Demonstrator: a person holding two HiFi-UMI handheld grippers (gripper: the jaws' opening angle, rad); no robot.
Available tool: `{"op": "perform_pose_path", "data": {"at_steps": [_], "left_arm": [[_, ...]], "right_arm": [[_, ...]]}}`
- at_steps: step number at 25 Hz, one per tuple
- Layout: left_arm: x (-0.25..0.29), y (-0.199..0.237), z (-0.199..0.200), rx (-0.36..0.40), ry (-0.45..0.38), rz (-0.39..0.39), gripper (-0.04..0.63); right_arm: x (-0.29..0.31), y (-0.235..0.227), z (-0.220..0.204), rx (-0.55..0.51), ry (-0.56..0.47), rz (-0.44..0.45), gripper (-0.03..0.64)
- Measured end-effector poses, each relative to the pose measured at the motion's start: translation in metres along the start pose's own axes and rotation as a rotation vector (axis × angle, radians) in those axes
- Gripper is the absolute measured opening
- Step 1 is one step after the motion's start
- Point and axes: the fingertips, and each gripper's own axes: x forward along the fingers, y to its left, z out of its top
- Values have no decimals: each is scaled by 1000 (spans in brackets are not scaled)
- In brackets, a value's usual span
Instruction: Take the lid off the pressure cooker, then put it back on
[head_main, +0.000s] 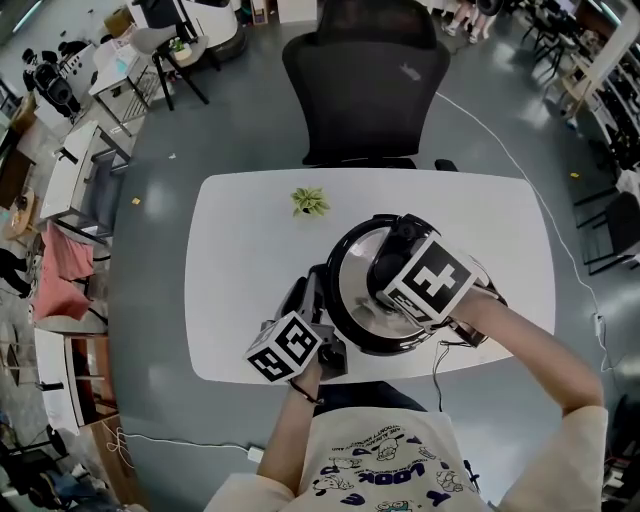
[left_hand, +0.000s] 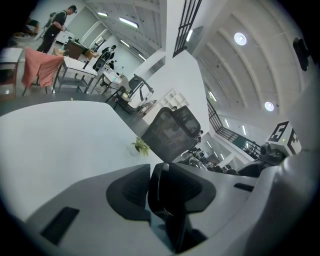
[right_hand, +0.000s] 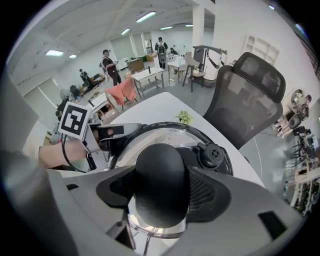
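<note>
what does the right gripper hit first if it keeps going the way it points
Probably the steel lid: its jaws clasp the black knob and point steeply down at it.

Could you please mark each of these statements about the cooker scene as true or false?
1. The right gripper has its jaws closed on the lid's black knob. True.
2. The left gripper is empty, with its jaws open over bare table. False: its jaws are closed on the cooker's black side handle.
3. A small green plant stands on the white table. True.
4. The lid lies on the table beside the pressure cooker. False: it sits on top of the cooker.
</note>
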Motion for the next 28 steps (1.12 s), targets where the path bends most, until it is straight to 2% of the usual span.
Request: {"op": "perform_pose_path", "data": {"at_steps": [8,15,28], "left_arm": [[2,0,1,6,10,4,132],[2,-3,4,55,23,8,132],[2,-2,6,55,35,2,132]], "right_arm": [[1,1,1,-16,-36,0,301],[0,2,2,-20,-24,11,299],[-1,4,3,-21,-18,10,299]]}}
